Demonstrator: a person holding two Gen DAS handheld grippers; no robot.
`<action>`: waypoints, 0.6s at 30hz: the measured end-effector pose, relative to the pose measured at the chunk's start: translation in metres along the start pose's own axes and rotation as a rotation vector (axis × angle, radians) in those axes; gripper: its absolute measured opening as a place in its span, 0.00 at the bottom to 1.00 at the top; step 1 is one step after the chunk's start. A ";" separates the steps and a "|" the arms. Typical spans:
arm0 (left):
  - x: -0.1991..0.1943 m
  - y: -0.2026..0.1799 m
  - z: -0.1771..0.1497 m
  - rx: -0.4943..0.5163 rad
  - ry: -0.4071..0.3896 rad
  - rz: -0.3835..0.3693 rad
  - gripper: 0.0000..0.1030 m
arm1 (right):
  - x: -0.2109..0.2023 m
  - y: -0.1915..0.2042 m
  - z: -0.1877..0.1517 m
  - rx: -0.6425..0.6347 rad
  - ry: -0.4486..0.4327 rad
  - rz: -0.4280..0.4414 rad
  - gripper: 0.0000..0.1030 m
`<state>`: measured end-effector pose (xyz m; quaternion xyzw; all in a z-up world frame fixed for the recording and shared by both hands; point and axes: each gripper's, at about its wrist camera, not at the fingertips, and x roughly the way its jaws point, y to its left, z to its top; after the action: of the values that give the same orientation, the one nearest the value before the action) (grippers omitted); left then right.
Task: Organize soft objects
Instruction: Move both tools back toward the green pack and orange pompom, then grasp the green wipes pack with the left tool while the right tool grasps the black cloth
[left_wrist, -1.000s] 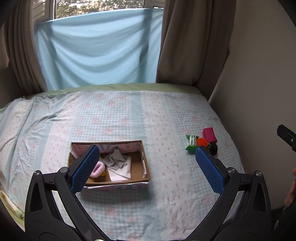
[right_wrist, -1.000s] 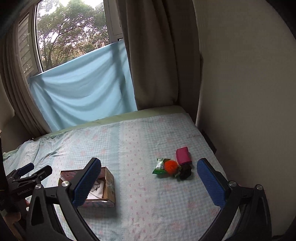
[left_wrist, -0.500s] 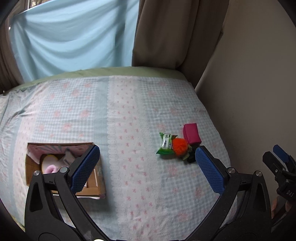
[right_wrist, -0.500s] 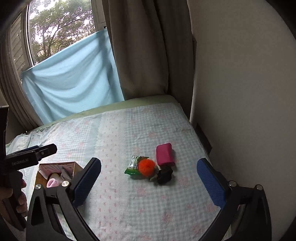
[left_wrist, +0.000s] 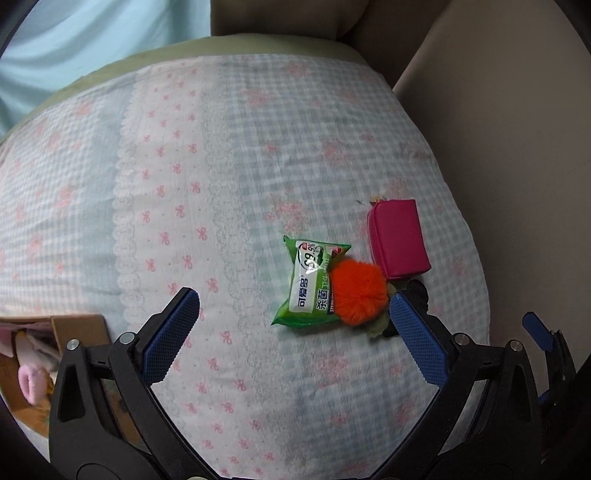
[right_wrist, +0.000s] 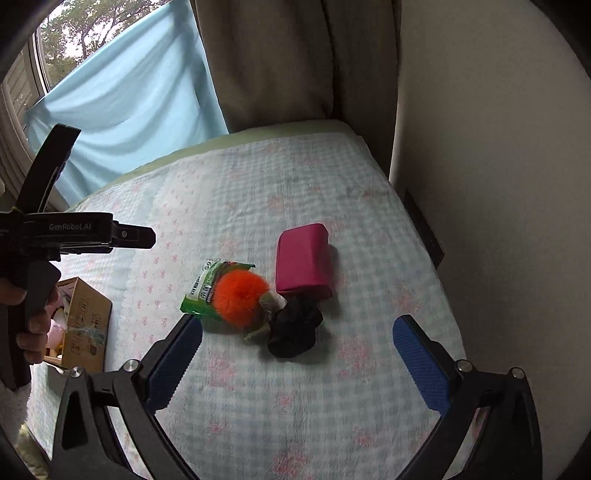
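Orange pom-pom (left_wrist: 357, 292): sits on top of the green wipes packet (left_wrist: 310, 283), touching it, right in the middle of the little pile on the bedspread (left_wrist: 184, 184).
Pink pouch (right_wrist: 304, 259): just behind the pile, its near end touching the black scrunchie (right_wrist: 294, 327).
Box (right_wrist: 84, 325): off to the left on the bed, well apart from the pile, with pink and pale soft things already inside.
Left gripper (left_wrist: 294, 308): jaws spread wide, empty, hovering with the packet and pom-pom between the pads.
Right gripper (right_wrist: 297, 336): also wide open and empty, lined up over the scrunchie.
Step in hand, by my read: picking one soft item from the pile to carry to the box.
How to do it well: choose one piece only. Centre the pads either side of it, come straight down, squeeze gently since fluff compresses, and lift clear so neighbours don't drag along.
Risk: pom-pom and packet overlap, so a sloppy pinch could catch both.
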<state>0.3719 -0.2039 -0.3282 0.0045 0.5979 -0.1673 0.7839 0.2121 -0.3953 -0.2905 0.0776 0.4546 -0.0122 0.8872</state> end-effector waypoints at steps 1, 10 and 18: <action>0.015 -0.001 0.004 0.007 0.029 -0.009 0.99 | 0.011 -0.002 -0.002 -0.008 0.011 0.003 1.00; 0.119 -0.015 0.030 0.009 0.211 -0.021 0.92 | 0.085 -0.010 -0.020 -0.107 0.101 0.082 0.89; 0.158 -0.008 0.031 -0.050 0.288 -0.055 0.82 | 0.128 -0.010 -0.027 -0.197 0.168 0.162 0.69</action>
<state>0.4344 -0.2585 -0.4659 -0.0076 0.7081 -0.1712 0.6850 0.2644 -0.3951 -0.4102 0.0271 0.5186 0.1105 0.8474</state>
